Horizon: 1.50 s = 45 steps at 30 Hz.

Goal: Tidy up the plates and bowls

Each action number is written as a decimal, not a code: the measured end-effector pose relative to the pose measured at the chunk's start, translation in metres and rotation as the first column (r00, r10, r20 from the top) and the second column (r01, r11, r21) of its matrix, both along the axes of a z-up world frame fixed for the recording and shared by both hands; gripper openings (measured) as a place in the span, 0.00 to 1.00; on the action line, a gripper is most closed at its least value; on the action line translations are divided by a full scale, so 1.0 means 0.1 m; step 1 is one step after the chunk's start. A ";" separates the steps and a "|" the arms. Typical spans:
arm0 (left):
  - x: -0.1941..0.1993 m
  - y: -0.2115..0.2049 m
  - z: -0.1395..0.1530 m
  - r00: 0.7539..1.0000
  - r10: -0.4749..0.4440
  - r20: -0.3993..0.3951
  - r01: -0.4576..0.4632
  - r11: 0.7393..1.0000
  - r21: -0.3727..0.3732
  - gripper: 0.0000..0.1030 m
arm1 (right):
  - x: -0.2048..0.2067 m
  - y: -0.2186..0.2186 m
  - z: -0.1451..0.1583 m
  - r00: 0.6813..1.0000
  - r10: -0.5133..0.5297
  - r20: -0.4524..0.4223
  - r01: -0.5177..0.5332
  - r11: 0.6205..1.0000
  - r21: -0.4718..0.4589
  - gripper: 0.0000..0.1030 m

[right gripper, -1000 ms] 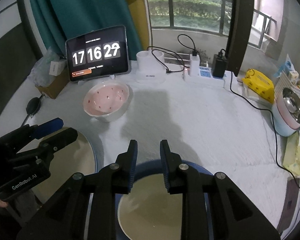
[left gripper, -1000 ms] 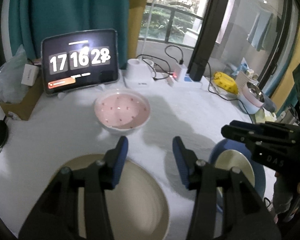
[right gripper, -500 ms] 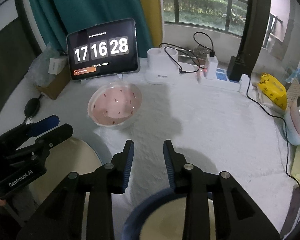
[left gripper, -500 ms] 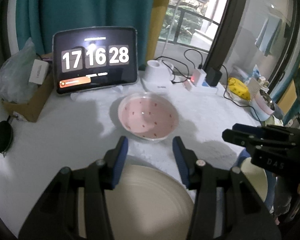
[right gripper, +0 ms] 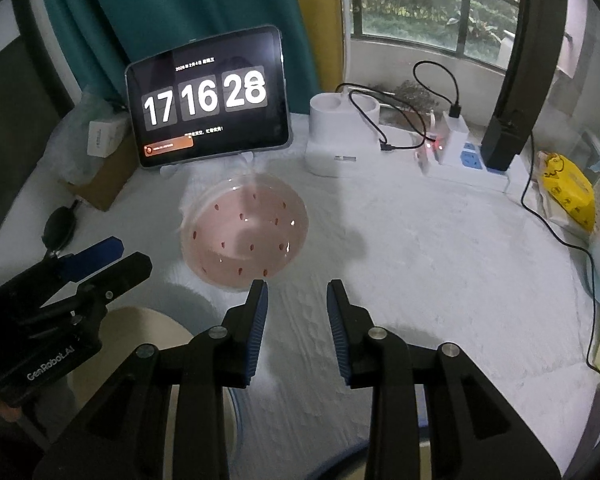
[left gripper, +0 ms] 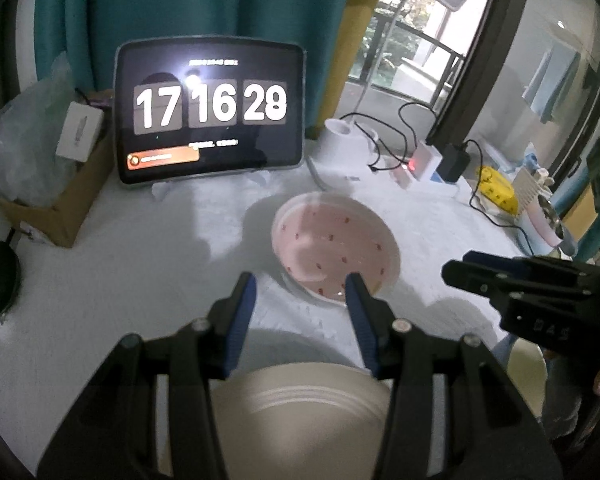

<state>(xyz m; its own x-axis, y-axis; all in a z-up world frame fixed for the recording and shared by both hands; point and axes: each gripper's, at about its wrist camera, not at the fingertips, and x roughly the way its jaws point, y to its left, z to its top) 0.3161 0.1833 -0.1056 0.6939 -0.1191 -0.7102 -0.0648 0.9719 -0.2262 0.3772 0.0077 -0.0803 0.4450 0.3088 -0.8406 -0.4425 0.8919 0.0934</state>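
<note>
Two grippers over white counter (right gripper: 440, 280). Left gripper (left gripper: 300, 294): fingers parted, nothing between them; cream plate (left gripper: 300, 408) at frame bottom beneath it. Pink bowl (right gripper: 244, 236) centre-left of right view, just below tablet (right gripper: 208, 98). Right gripper (right gripper: 297, 294): fingers apart, empty, having just widened; blue-rimmed plate (right gripper: 238, 412) at lower edge.
</note>
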 end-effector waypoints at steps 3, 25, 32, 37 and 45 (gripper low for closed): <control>0.07 0.04 -0.04 1.000 0.004 -0.007 -0.004 1.000 -0.007 0.46 | 0.09 0.05 -0.07 1.000 -0.009 -0.011 0.009 1.000 -0.008 0.32; 0.54 0.10 -0.41 0.992 -0.001 -0.128 -0.003 1.000 -0.030 0.46 | 0.60 0.21 -0.49 0.990 -0.045 -0.135 0.043 0.999 -0.013 0.32; 0.61 0.08 -0.50 0.987 -0.015 -0.158 0.009 0.999 -0.041 0.46 | 0.68 0.29 -0.66 0.977 -0.043 -0.210 0.041 0.999 -0.016 0.32; 0.64 0.08 -0.53 0.986 -0.024 -0.162 0.017 0.999 -0.044 0.46 | 0.70 0.30 -0.71 0.972 -0.041 -0.231 0.040 0.999 -0.009 0.32; 0.67 0.07 -0.57 0.988 -0.036 -0.150 0.029 0.998 -0.052 0.36 | 0.70 0.36 -0.75 0.971 -0.010 -0.240 0.011 1.000 0.001 0.22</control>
<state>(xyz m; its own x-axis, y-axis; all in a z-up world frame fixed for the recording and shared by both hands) 0.3831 0.1901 -0.1623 0.5748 -0.1775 -0.7988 -0.0700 0.9619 -0.2641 0.4472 0.0437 -0.1556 0.2332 0.3070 -0.9227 -0.3975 0.8960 0.1976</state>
